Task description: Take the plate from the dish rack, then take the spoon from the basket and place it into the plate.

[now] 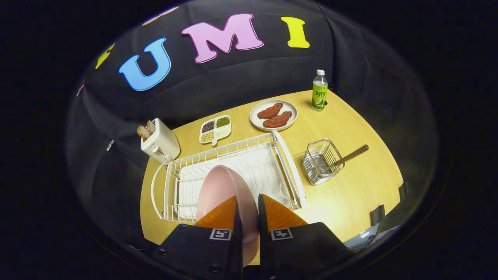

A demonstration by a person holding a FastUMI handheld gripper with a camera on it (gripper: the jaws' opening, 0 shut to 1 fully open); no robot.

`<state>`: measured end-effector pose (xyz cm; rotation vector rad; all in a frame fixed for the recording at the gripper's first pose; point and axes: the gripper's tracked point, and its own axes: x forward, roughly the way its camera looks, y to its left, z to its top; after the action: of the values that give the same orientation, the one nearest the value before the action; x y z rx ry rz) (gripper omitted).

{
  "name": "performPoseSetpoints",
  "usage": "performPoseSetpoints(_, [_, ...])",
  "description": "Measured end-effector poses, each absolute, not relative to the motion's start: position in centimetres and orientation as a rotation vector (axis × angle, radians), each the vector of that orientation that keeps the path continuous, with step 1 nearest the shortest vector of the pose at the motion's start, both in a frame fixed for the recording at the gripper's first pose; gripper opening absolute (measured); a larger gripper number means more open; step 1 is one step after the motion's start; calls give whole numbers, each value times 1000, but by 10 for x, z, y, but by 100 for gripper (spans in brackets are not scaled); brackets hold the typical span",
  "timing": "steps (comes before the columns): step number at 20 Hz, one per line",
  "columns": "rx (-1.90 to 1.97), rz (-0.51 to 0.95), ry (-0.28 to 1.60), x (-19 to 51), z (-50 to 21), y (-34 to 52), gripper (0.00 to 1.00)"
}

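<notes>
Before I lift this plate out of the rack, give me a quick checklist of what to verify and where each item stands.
1. Grip on the pink plate: its rim runs between the two fingers of the gripper and both seem to press on it. Ok.
2. Plate free of the dish rack: its lower edge is hidden behind the fingers. Cannot tell.
3. Bare table to set it down, between rack and basket. Ok.
4. Spoon ready: handle sticks out of the basket, away from the rack. Ok.
5. Bottle and plate of food far from the lift path. Ok.
</notes>
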<state>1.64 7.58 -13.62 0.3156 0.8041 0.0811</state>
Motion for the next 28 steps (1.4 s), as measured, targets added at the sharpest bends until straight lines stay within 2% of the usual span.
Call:
performPoseSetpoints(3, [328,170,848,-23,-160,65,22])
performPoseSetpoints(9, [347,235,976,-64,-236,37,22])
performPoseSetpoints(18, [438,370,1001,-37,-298,22,22])
performPoseSetpoints(22, [442,392,1012,-25,-314,7,25])
performPoseSetpoints(23, [450,401,1009,-24,-314,5,33])
performPoseSetpoints(25, [453,407,994,-23,-311,-5,56])
performPoseSetpoints(26, [430,405,973,-23,-309,-15,62])
performPoseSetpoints(28, [356,384,906,-19,-301,-43,100])
